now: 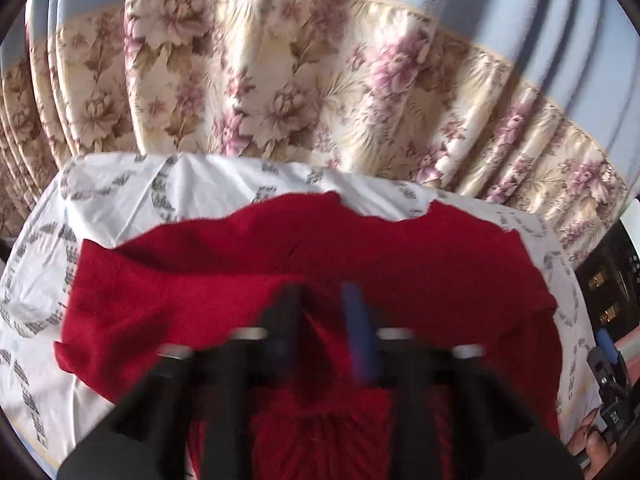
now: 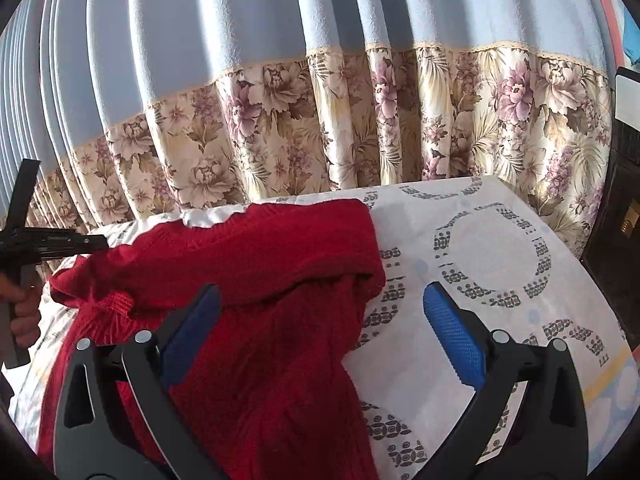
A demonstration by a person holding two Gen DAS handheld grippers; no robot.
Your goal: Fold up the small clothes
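Note:
A red knitted garment (image 1: 280,264) lies partly folded on a white patterned cloth (image 1: 120,196). In the left wrist view my left gripper (image 1: 324,304) is blurred, its fingers close together with a fold of the red knit pinched between them. In the right wrist view the red garment (image 2: 272,280) lies to the left, one layer folded over another. My right gripper (image 2: 320,312) is open wide above its right edge, blue pads (image 2: 452,332) apart and holding nothing. The left gripper (image 2: 44,240) shows at the far left of that view, held by a hand.
A blue curtain with a floral lower band (image 2: 360,120) hangs right behind the table's far edge. Dark furniture (image 2: 624,220) stands at the right. White patterned cloth (image 2: 500,248) lies bare to the right of the garment. The right gripper (image 1: 608,372) shows at the right edge of the left view.

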